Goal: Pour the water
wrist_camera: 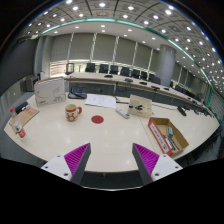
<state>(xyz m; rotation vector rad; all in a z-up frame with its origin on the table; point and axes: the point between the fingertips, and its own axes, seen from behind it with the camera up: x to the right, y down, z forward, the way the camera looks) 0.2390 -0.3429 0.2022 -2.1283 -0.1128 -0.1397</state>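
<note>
My gripper (111, 157) is held above the near part of a white table (110, 135), its two magenta pads (76, 156) spread wide with nothing between them. Well beyond the fingers, a patterned mug (72, 112) stands on the table to the left. A red round marker (97, 118) lies on the tabletop just right of the mug. No water vessel other than the mug can be made out for sure.
A wooden tray (162, 134) with small items sits beyond the right finger. A small bottle and a board (19, 122) lie at the far left. A white box (49, 91), papers (100, 100) and a cardboard box (140, 104) stand further back; desks with monitors (120, 71) fill the room.
</note>
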